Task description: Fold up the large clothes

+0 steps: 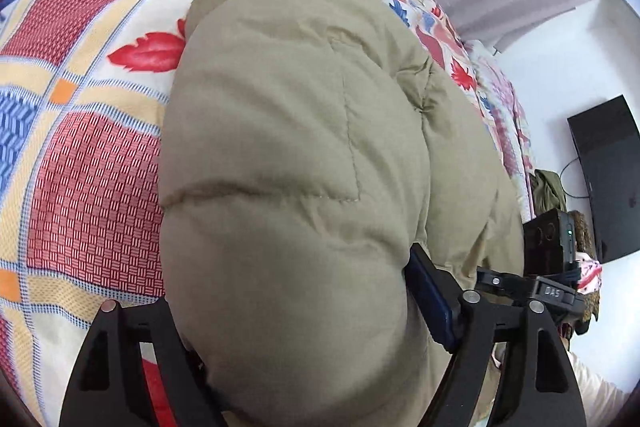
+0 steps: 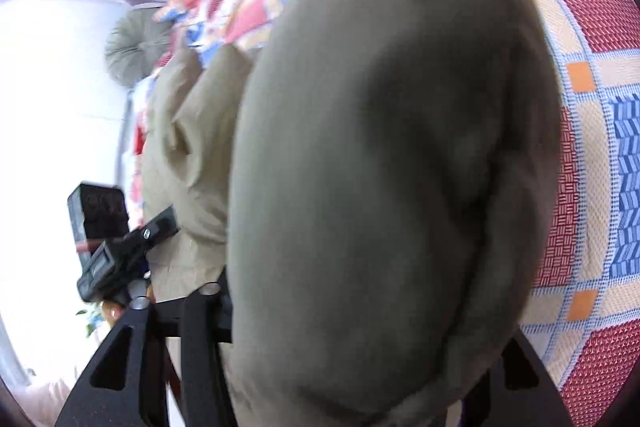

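A big puffy tan coat (image 1: 304,155) lies on a bed (image 1: 80,163) with a sheet of red, blue and cream squares and red leaves. The left tongs (image 1: 296,351) are clamped on a fat fold of the coat, with one black finger on each side. The right tongs (image 2: 360,355) are clamped on another puffy part of the same coat, and that part fills most of the right view and looks blurry.

Bare sheet shows on the far outer side of each view. The bed's edge runs along beside a white wall (image 1: 560,75). A black flat screen (image 1: 604,179) hangs there. A small label on the other tool reads something like "DAS", but it is hard to read.
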A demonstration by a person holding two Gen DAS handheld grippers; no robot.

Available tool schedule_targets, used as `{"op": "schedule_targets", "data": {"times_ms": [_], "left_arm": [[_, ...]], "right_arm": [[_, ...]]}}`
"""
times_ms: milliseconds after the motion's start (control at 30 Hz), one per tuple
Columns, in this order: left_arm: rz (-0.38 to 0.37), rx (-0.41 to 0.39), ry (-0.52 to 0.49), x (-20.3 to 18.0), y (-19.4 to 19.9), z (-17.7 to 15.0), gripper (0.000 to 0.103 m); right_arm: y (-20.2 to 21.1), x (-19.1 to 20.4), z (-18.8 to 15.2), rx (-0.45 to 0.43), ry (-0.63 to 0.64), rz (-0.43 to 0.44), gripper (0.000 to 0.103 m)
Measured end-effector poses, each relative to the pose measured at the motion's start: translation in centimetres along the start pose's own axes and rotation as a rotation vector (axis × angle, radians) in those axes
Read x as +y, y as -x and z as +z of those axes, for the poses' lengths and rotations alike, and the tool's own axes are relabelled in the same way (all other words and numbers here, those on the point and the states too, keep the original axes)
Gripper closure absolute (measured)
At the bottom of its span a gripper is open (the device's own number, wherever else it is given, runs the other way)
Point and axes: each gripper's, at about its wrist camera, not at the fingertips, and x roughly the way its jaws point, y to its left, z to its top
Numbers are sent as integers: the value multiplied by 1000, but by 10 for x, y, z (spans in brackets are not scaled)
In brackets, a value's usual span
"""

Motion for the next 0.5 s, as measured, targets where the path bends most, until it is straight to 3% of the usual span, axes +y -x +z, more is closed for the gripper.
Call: {"op": "schedule_targets", "data": {"times_ms": [133, 267, 333, 433, 467, 500], "left_arm": [[42, -15, -22, 7, 3, -13, 19], [73, -14, -31, 0, 0, -13, 19], [91, -20, -40, -6, -1, -11, 19], [112, -28, -52, -14, -3, -11, 19], [117, -29, -53, -15, -4, -11, 19], [119, -30, -52, -16, -3, -12, 19]], "right_arm": [[28, 8, -13, -42, -21, -120, 34], [91, 32, -37, -224, 44, -247, 34], [112, 46, -42, -272, 78, -204, 34], [104, 70, -22, -243, 111, -150, 34], [121, 53, -33, -234, 113, -139, 34], [111, 62, -29, -226, 110, -134, 34]]}}
